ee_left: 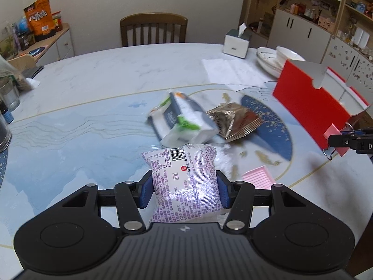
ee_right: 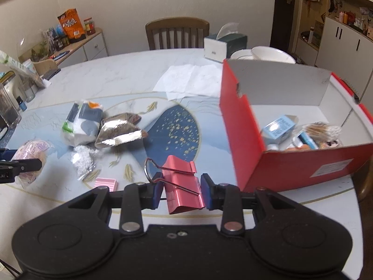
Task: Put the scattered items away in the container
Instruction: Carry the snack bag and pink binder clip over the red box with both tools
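Left wrist view: left tool (ee_left: 183,187) pinched a puffy white snack packet (ee_left: 184,175) with purple print, barcode end far, held clear of the counter (ee_left: 93,79).
Right wrist view: right tool (ee_right: 180,190) pinched a pink binder clip (ee_right: 183,184) by its flat sides, wire handles pointing left.
Reason for hold: both items looked raised for carrying to the red box (ee_right: 242,126), open-topped at right, already partly filled.
Left on counter: tissue pack (ee_right: 82,122), foil pouch (ee_right: 119,131), clear wrapper (ee_right: 81,161), pink pad (ee_right: 106,183), near centre.
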`<state>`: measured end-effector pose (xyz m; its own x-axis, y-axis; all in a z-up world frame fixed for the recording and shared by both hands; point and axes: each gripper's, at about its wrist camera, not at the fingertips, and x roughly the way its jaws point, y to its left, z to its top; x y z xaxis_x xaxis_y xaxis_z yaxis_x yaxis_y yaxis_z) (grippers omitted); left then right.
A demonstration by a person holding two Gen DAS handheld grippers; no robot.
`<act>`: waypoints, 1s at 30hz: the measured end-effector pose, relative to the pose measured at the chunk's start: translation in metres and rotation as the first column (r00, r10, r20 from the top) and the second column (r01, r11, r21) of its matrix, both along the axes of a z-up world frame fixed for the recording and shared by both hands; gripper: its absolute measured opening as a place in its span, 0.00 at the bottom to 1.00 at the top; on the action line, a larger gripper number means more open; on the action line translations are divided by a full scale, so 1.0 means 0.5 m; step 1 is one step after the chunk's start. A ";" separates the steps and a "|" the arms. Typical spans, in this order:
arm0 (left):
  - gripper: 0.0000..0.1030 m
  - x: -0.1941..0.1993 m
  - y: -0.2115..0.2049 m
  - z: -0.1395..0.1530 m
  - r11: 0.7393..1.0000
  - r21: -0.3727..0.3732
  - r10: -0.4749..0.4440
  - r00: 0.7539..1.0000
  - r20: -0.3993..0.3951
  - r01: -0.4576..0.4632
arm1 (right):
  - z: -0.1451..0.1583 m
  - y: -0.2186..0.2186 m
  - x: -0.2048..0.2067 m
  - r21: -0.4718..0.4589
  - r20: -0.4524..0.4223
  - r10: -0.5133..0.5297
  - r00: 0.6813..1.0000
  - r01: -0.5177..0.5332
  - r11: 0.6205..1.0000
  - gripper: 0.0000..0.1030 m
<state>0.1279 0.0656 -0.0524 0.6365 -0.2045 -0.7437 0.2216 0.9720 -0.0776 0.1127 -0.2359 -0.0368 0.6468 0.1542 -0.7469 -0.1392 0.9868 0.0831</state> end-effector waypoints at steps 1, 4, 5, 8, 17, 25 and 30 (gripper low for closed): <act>0.52 -0.001 -0.006 0.005 1.000 -0.004 -0.006 1.000 0.003 0.006 | 0.007 -0.007 -0.002 0.001 0.008 -0.006 1.000 0.006 1.000 0.32; 0.52 -0.002 -0.027 0.020 0.999 -0.016 -0.030 0.999 0.016 0.031 | 0.025 -0.028 -0.006 0.009 0.027 -0.021 0.999 0.021 1.000 0.32; 0.52 -0.002 -0.035 0.026 0.999 -0.020 -0.040 0.999 0.022 0.041 | 0.031 -0.035 -0.007 0.011 0.033 -0.025 0.999 0.024 1.000 0.32; 0.52 -0.002 -0.061 0.042 0.997 -0.030 -0.070 0.997 0.039 0.071 | 0.048 -0.056 -0.011 0.013 0.045 -0.031 0.998 0.031 0.999 0.32; 0.52 0.007 -0.138 0.087 0.990 -0.047 -0.130 0.988 0.082 0.134 | 0.085 -0.119 -0.012 0.010 0.073 -0.045 0.996 0.045 0.999 0.32; 0.52 0.024 -0.221 0.112 0.980 -0.049 -0.186 0.977 0.107 0.192 | 0.095 -0.182 0.001 0.010 0.091 -0.065 0.994 0.064 0.998 0.32; 0.52 0.038 -0.280 0.125 0.971 -0.044 -0.227 0.966 0.125 0.234 | 0.096 -0.220 0.013 0.008 0.097 -0.072 0.993 0.071 0.997 0.32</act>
<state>0.1467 -0.0746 0.0100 0.6497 -0.3966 -0.6485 0.4503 0.8881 -0.0920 0.1194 -0.3460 0.0112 0.7258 0.1077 -0.6794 -0.0758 0.9942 0.0767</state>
